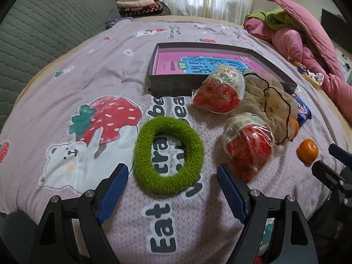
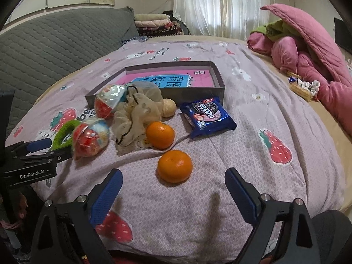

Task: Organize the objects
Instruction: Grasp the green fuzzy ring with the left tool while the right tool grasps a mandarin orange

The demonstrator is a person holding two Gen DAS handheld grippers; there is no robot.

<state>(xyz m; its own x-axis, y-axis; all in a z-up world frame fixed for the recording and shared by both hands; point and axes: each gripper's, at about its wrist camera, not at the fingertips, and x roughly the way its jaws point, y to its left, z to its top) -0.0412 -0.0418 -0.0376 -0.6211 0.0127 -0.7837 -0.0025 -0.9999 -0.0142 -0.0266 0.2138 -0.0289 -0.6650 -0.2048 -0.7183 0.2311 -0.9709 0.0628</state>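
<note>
Spread over the bedcover, everything but a book waits outside my box, both my left gripper and right gripper spread empty.

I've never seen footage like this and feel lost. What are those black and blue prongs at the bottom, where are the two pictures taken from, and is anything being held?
The prongs are two-finger grippers a person holds, one per hand, each carrying a wide-angle camera. One picture looks along the left gripper, the other along the right gripper. Both are open and hold nothing. On the bed lie a green ring, two wrapped toy eggs, a beige mesh bag, two oranges, a blue cookie packet and an open box holding a pink book.
</note>
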